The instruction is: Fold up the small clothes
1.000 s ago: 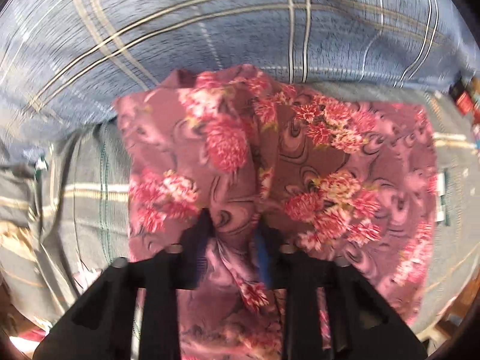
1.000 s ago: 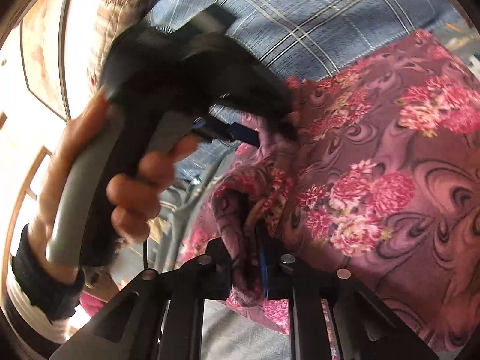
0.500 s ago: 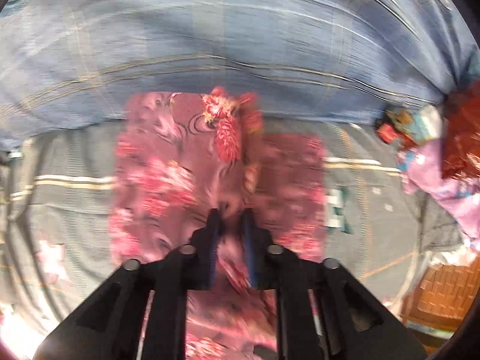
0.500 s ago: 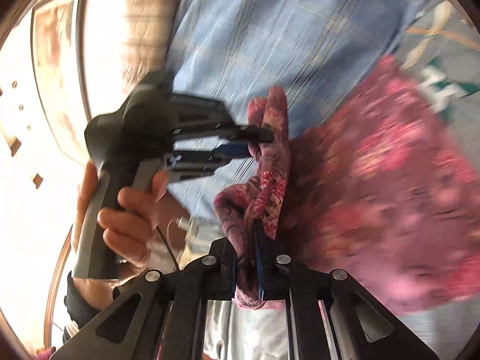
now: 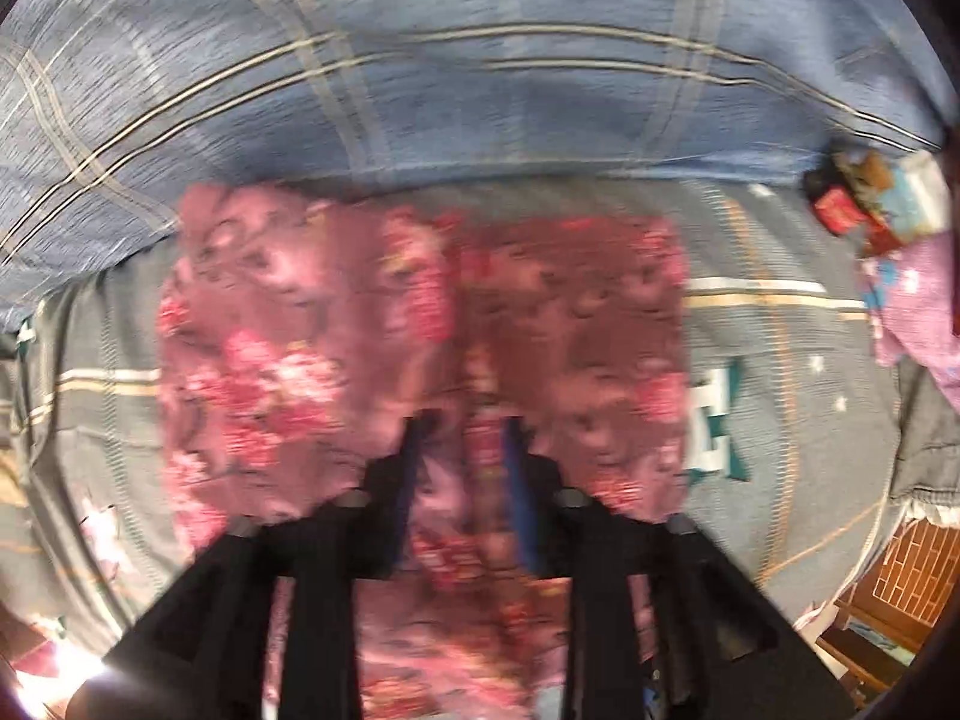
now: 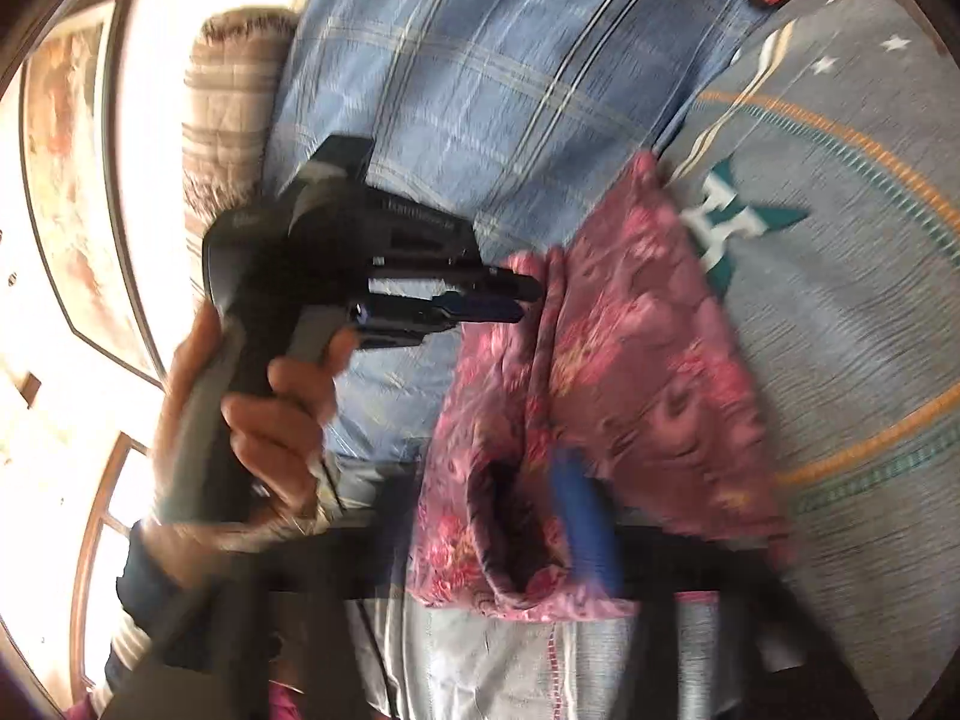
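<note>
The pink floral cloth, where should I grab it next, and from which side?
Probably the right edge of the pink floral cloth, approached from the grey sheet side: in the left wrist view that edge lies flat and straight, while the middle is bunched.

Motion blur smears the floral garment [image 5: 420, 330] and right tongs [image 6: 540, 516].

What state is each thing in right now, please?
Garment: folded over on the bed, near edge bunched up.
Left gripper: open, jaws just opening, a garment fold between them.
Right gripper: open, jaws just opening, the bunched garment edge between them.
</note>
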The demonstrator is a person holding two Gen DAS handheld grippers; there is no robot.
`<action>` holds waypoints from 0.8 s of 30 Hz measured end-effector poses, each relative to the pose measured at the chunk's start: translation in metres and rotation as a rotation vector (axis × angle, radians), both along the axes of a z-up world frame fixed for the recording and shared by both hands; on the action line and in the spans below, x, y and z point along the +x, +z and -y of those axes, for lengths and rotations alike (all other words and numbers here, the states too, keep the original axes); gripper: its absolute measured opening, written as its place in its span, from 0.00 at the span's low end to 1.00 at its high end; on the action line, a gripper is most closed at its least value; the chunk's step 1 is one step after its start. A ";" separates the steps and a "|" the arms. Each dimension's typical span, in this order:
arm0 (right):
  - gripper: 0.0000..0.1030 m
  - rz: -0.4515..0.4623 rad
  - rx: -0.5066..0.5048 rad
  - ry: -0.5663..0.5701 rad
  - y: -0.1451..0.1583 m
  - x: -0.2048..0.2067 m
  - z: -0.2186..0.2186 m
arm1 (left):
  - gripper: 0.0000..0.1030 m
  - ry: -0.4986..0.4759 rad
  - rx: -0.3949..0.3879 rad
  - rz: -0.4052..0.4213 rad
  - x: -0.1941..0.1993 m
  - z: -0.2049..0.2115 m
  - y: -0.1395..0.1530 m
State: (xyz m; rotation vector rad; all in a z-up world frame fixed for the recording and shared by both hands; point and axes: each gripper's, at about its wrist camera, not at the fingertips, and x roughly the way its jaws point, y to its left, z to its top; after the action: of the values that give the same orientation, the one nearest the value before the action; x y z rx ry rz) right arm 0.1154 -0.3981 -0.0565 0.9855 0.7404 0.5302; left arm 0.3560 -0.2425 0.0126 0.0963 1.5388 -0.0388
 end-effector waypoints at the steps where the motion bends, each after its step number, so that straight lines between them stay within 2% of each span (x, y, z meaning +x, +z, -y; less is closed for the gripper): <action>1: 0.66 0.007 -0.017 0.007 0.001 0.002 -0.006 | 0.39 0.002 0.010 0.006 0.001 -0.004 0.001; 4: 0.66 0.021 -0.107 0.050 0.005 0.006 -0.027 | 0.50 -0.018 0.029 0.017 0.000 -0.007 0.000; 5: 0.66 0.021 -0.139 0.066 0.005 0.006 -0.033 | 0.58 -0.029 0.016 0.002 0.000 -0.006 -0.003; 9: 0.66 0.045 -0.158 0.140 0.004 0.006 -0.054 | 0.62 -0.055 -0.015 -0.037 -0.003 0.005 -0.015; 12: 0.66 0.058 -0.140 0.169 0.005 0.003 -0.059 | 0.68 -0.099 0.076 -0.029 -0.004 0.020 -0.026; 14: 0.63 0.044 -0.129 0.167 0.001 0.003 -0.058 | 0.68 -0.062 0.160 -0.027 -0.004 0.022 -0.033; 15: 0.62 0.037 -0.115 0.164 0.000 0.004 -0.057 | 0.68 -0.036 0.155 -0.029 -0.003 0.019 -0.035; 17: 0.50 0.022 -0.097 0.157 -0.004 0.012 -0.054 | 0.68 0.034 0.107 -0.030 -0.006 0.008 -0.034; 18: 0.46 0.014 -0.091 0.156 -0.006 0.013 -0.054 | 0.65 0.059 0.091 -0.026 -0.009 0.004 -0.032; 19: 0.34 0.008 -0.082 0.156 -0.008 0.014 -0.052 | 0.61 0.069 0.086 -0.018 -0.013 0.001 -0.030; 20: 0.19 -0.003 -0.069 0.155 -0.011 0.015 -0.052 | 0.43 0.068 0.089 0.002 -0.018 0.001 -0.026; 21: 0.13 -0.012 -0.057 0.153 -0.014 0.016 -0.051 | 0.23 0.064 0.084 0.011 -0.021 0.001 -0.024; 24: 0.08 -0.026 0.000 0.135 -0.022 0.017 -0.046 | 0.12 0.082 0.018 0.065 -0.031 -0.003 -0.008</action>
State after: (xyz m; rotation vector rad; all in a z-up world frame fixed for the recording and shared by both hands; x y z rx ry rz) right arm 0.1324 -0.3521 -0.0782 0.9481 0.8337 0.6358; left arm 0.3246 -0.2391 0.0042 0.0478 1.4772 0.0429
